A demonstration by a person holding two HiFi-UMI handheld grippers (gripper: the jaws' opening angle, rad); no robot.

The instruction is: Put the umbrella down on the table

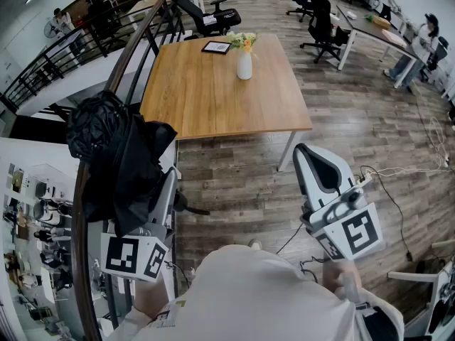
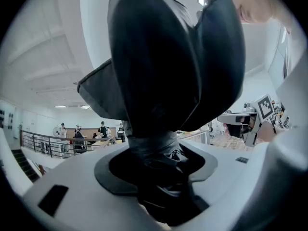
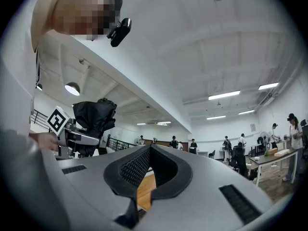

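Observation:
A black folded umbrella (image 1: 117,155) is bunched up at the left of the head view, above the handrail. My left gripper (image 1: 161,194) is shut on it, and its fabric fills the left gripper view (image 2: 163,71) and the space between the jaws (image 2: 159,160). My right gripper (image 1: 304,153) hangs at the lower right over the wooden floor, shut and empty, with its jaws closed tip to tip (image 3: 150,148). The right gripper view also catches the umbrella (image 3: 94,117) at its left. The wooden table (image 1: 213,98) stands ahead, past both grippers.
On the table's far side are a white vase with flowers (image 1: 244,62) and a dark tablet (image 1: 216,47). A curved handrail (image 1: 121,66) runs along the left beside a drop. Office chairs (image 1: 320,27) and a desk (image 1: 370,30) stand far right. Cables (image 1: 398,172) lie on the floor.

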